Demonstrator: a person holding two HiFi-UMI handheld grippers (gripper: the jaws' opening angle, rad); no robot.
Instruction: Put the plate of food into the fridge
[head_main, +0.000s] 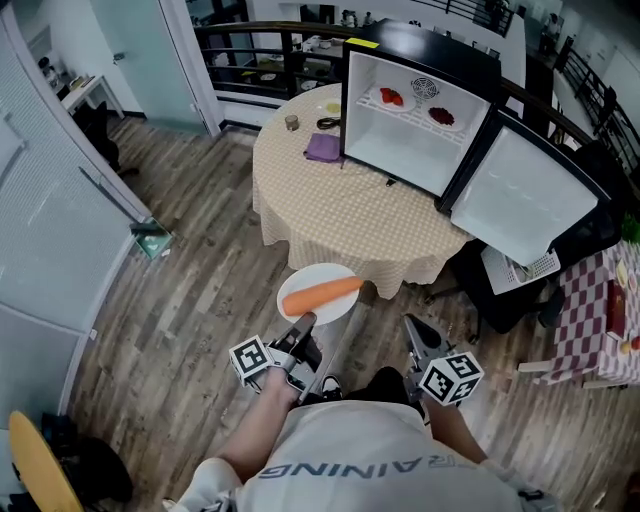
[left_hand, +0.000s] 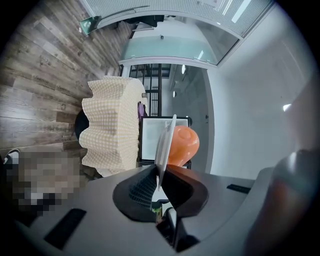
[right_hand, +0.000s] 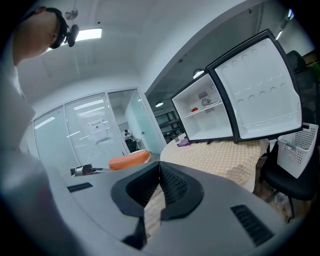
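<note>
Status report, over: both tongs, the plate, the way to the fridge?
Left tongs shut on plate rim, carrot on it. Right tongs shut, holding nothing. Fridge door open, plate not yet in. Upper shelf holds dishes.

My head camera looks steeply down over both grippers, across the floor to the round table (head_main: 350, 220) and the open fridge (head_main: 415, 115) on it, some way off. The left gripper (head_main: 303, 322) camera is rolled sideways and sights past the plate (left_hand: 165, 145), edge-on in its jaws, to that same table and fridge. The right gripper (head_main: 412, 325) camera sits low and faces them too.
</note>
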